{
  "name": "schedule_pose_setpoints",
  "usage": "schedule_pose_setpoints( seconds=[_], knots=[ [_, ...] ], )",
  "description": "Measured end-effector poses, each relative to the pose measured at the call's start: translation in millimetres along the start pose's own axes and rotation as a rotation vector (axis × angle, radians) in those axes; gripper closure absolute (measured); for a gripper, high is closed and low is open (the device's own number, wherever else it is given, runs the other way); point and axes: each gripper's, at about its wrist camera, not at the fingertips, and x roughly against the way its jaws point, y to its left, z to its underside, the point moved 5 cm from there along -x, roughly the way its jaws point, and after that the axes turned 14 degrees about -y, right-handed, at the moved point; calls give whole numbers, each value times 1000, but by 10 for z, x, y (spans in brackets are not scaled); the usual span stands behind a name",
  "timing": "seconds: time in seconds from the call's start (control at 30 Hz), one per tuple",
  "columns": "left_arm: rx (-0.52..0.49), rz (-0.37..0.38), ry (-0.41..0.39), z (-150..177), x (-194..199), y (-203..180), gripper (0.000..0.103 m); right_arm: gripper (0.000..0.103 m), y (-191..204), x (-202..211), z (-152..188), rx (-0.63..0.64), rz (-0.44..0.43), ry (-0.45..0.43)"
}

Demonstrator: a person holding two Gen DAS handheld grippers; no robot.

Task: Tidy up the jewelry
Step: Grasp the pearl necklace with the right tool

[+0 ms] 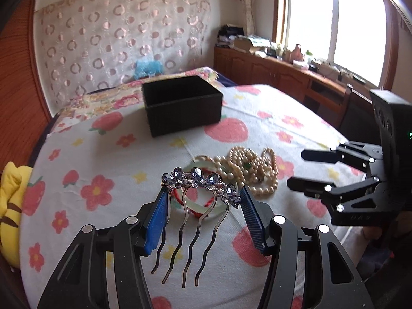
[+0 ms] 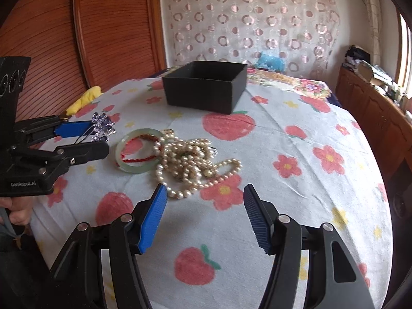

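My left gripper (image 1: 203, 195) is shut on a silver hair comb (image 1: 198, 180) with blue gems, held above the bed, prongs pointing back at me. Below and beyond it lie a pale green bangle (image 1: 206, 206) with red cord and a heap of pearl necklaces (image 1: 249, 170). An open black box (image 1: 181, 104) stands farther back. In the right wrist view my right gripper (image 2: 203, 195) is open and empty, just short of the pearls (image 2: 190, 162); the bangle (image 2: 136, 152), the comb (image 2: 103, 126), the left gripper (image 2: 100, 139) and the box (image 2: 206, 87) also show.
Everything lies on a bed with a strawberry and flower sheet (image 2: 296, 139). A yellow plush toy (image 1: 10, 206) sits at the bed's left edge. A wooden cabinet (image 1: 270, 74) with clutter runs along the window side. A wooden headboard (image 2: 108, 25) stands behind.
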Motion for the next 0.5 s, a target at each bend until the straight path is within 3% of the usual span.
schedule_pose_setpoints(
  seconds=[0.03, 0.2, 0.5],
  knots=[
    [6, -3, -7, -10, 18, 17, 50, 52, 37, -14, -16, 6, -18, 6],
    [34, -15, -40, -73, 98, 100, 50, 66, 233, -139, -67, 52, -90, 45],
    [56, -20, -62, -110, 171, 164, 50, 80, 398, -378, -9, 135, -130, 142]
  ],
)
